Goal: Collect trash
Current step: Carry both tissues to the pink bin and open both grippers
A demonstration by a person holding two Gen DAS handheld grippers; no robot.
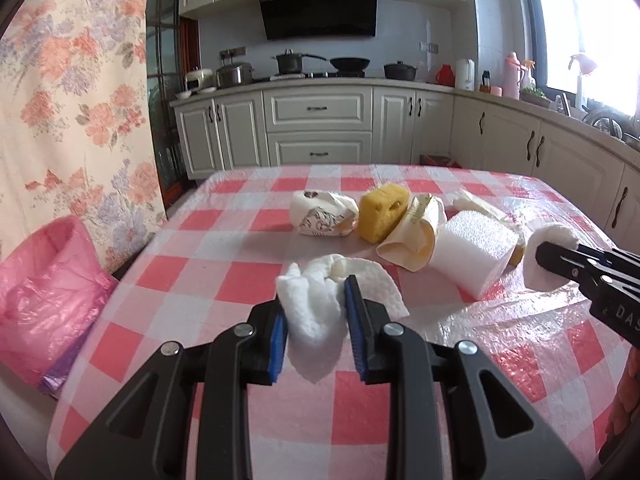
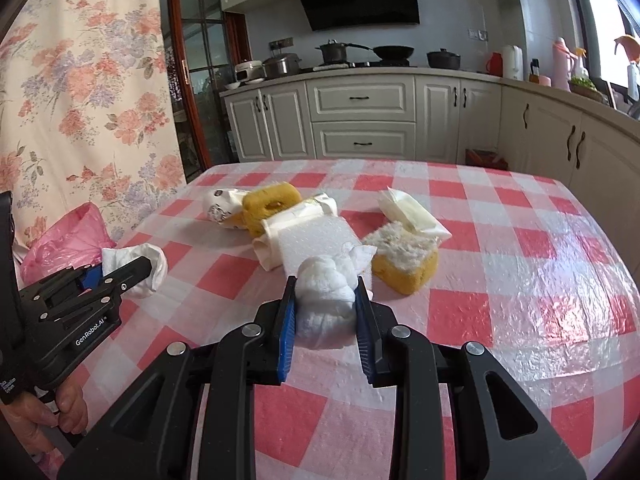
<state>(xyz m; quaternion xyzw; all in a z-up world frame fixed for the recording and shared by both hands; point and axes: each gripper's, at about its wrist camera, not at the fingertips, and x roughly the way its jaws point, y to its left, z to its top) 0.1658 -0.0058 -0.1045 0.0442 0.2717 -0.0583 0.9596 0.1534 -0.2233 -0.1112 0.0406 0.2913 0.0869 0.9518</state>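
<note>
My left gripper (image 1: 316, 298) is shut on a crumpled white paper towel (image 1: 316, 320), held above the checked tablecloth (image 1: 224, 292). It shows at the left of the right wrist view as the left gripper (image 2: 138, 272), with its paper towel (image 2: 154, 268) near the pink trash bag (image 2: 60, 244). My right gripper (image 2: 326, 286) is shut on a white tissue wad (image 2: 326, 312). From the left wrist view, the right gripper (image 1: 550, 258) comes in from the right edge with that tissue wad (image 1: 548, 240) bulging around its fingers. The pink trash bag (image 1: 44, 300) sits beside the table's left edge.
On the table lie a yellow sponge (image 1: 384, 212), a white foam block (image 1: 472, 258), a printed paper wad (image 1: 320, 216), a cream wrapper (image 1: 416, 236), a sponge with a white top (image 2: 404, 264) and a folded white wrapper (image 2: 408, 208). A floral curtain (image 1: 68, 100) hangs left; kitchen cabinets (image 1: 320, 128) stand behind.
</note>
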